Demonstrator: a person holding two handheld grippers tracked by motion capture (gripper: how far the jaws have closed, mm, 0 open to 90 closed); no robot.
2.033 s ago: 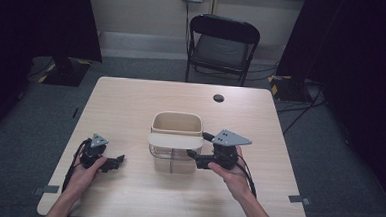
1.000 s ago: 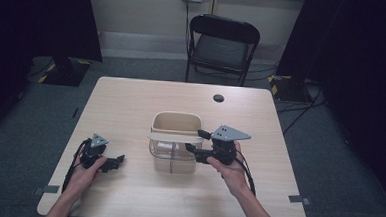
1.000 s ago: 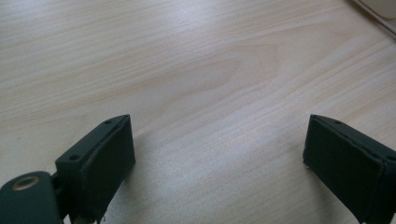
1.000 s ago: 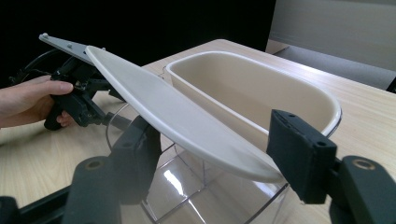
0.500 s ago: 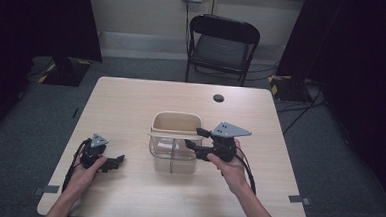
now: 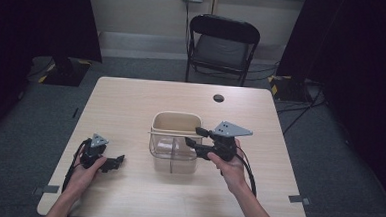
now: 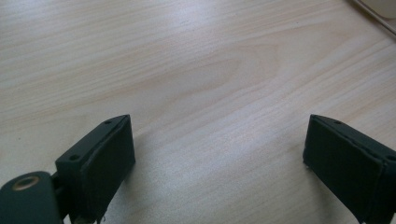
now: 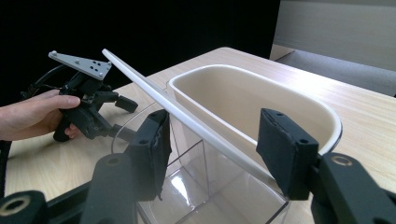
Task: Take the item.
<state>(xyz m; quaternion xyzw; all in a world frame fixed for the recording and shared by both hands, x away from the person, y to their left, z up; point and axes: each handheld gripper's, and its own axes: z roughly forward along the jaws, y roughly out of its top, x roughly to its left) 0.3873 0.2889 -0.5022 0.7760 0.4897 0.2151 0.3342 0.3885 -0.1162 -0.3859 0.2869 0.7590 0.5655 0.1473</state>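
we saw the right gripper [image 6: 195, 137], jaws wide, at the clear bin's [image 6: 171, 150] rim, the left gripper [image 6: 119, 159] wide too.

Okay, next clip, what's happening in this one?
A person sits at a wooden table with tongs in each hand. The right tongs are open at the near right rim of a clear bin with a cream insert, its thin white handle between the jaws. The left tongs, open, rest on the table away from the bin.

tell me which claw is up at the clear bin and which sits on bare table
The right claw is at the clear bin, its jaws open astride the white rim. The left claw rests open over bare table.
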